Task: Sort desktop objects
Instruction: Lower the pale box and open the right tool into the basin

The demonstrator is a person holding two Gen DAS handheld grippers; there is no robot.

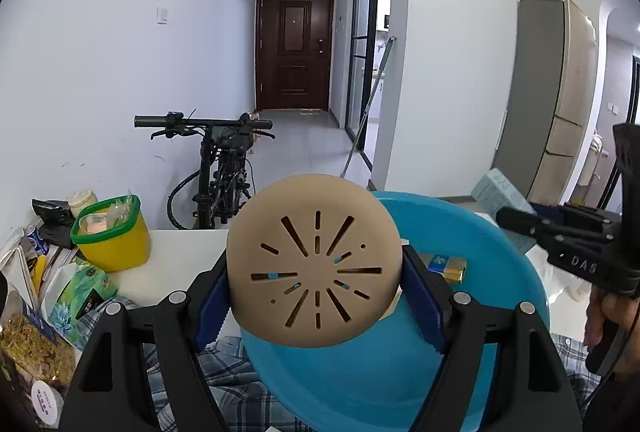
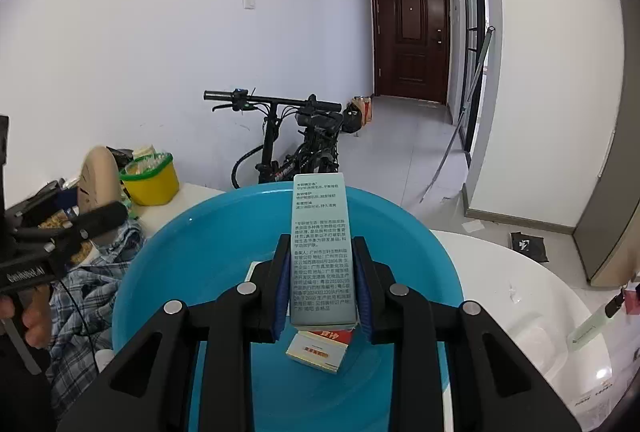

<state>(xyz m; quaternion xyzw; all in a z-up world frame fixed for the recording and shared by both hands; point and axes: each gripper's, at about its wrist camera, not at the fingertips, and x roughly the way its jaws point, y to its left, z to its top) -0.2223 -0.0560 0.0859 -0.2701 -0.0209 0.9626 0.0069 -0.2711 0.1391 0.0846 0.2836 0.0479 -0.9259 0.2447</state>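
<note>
My left gripper (image 1: 316,292) is shut on a round tan disc with slots (image 1: 314,260) and holds it over the near-left part of a blue basin (image 1: 500,264). My right gripper (image 2: 322,292) is shut on a tall pale teal box with printed text (image 2: 322,252), held upright above the blue basin (image 2: 168,264). A small red and cream carton (image 2: 320,350) lies in the basin under the box. A yellow and blue packet (image 1: 446,266) also lies in the basin. The right gripper and its box (image 1: 500,204) show at the right of the left wrist view.
A yellow tub with a green rim (image 1: 110,234) stands on the white table (image 1: 180,256) at the left, beside snack bags (image 1: 36,344) and a leafy green tissue pack (image 1: 80,292). A plaid cloth (image 2: 92,292) lies left of the basin. A bicycle (image 2: 296,144) stands behind the table.
</note>
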